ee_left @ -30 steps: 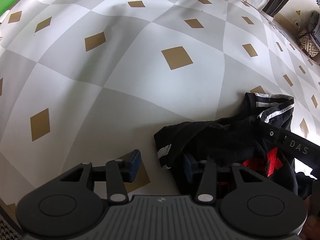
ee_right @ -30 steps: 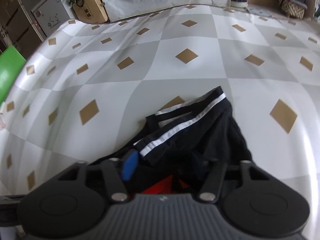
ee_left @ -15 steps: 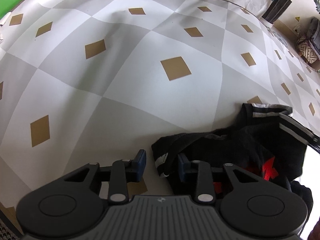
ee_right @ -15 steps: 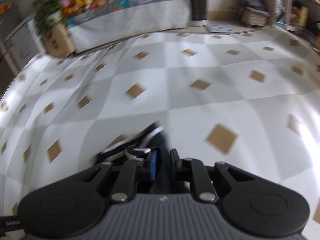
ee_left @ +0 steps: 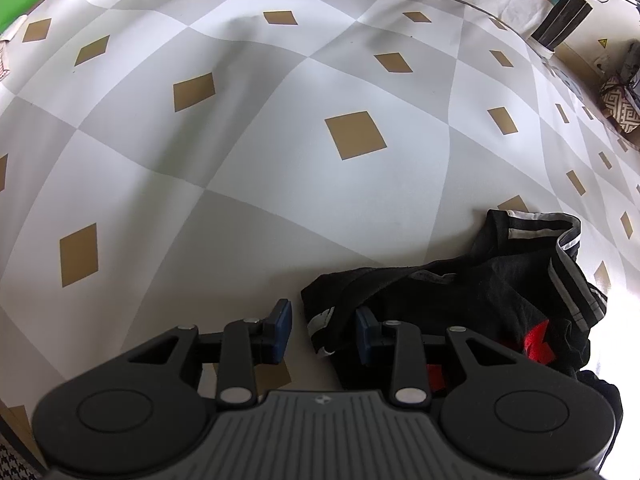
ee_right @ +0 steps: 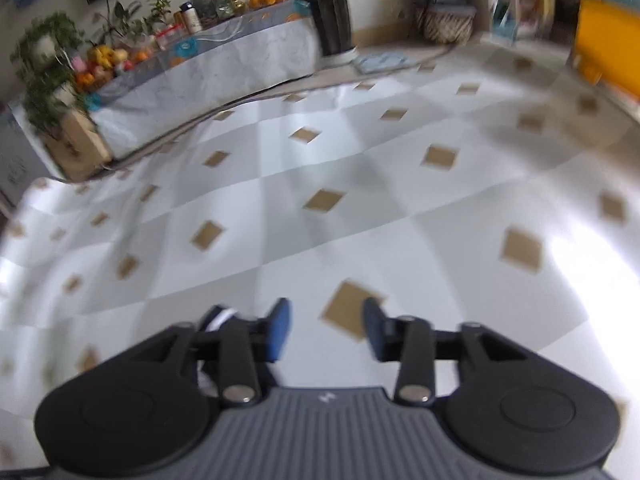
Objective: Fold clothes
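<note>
A crumpled black garment (ee_left: 480,292) with white stripes and a red patch lies on the checked floor at the lower right of the left wrist view. My left gripper (ee_left: 323,330) points down at its near corner. The striped edge sits between the blue pads, but the left pad stands clear of the cloth. In the blurred right wrist view my right gripper (ee_right: 326,330) hangs over bare floor, its jaws opening with nothing between them. Only a scrap of the garment (ee_right: 218,318) shows behind its left finger.
The floor (ee_left: 240,160) is grey and white checks with brown diamonds. A cloth-covered low table (ee_right: 208,76) with fruit and plants runs along the far wall, beside a black planter (ee_right: 334,16), a woven basket (ee_right: 444,24) and a yellow object (ee_right: 608,40).
My right gripper shut on the garment, then let go and swung up and away over bare floor. The left jaws narrowed around the garment's corner; the lettered band is gone from view.
</note>
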